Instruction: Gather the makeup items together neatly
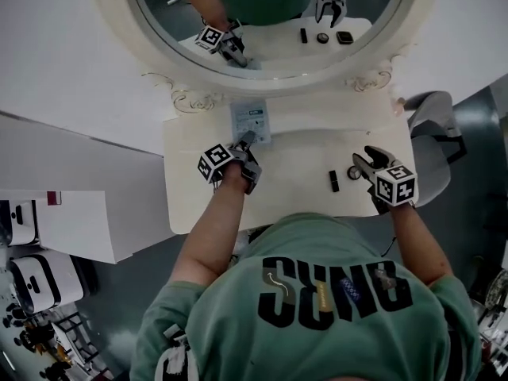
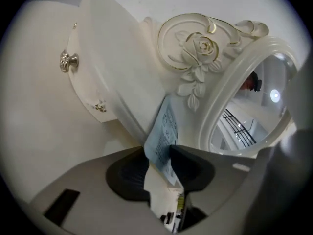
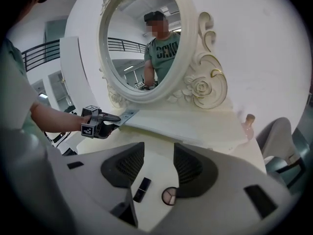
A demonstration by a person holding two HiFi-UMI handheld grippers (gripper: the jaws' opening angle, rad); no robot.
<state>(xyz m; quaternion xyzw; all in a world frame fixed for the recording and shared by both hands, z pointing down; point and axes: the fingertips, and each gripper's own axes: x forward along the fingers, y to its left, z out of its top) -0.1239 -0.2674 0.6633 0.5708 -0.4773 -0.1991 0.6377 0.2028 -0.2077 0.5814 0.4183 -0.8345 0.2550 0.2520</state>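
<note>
The left claw (image 1: 245,144) is spread around a pale blue packet (image 1: 251,121), while the right claw (image 1: 359,165) hangs spread and empty.

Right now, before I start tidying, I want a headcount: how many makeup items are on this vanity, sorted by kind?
Pale blue packet: 1
Black tube: 1
Round compact: 1
Dark square case, seen only in the mirror: 1
Total: 4
</note>
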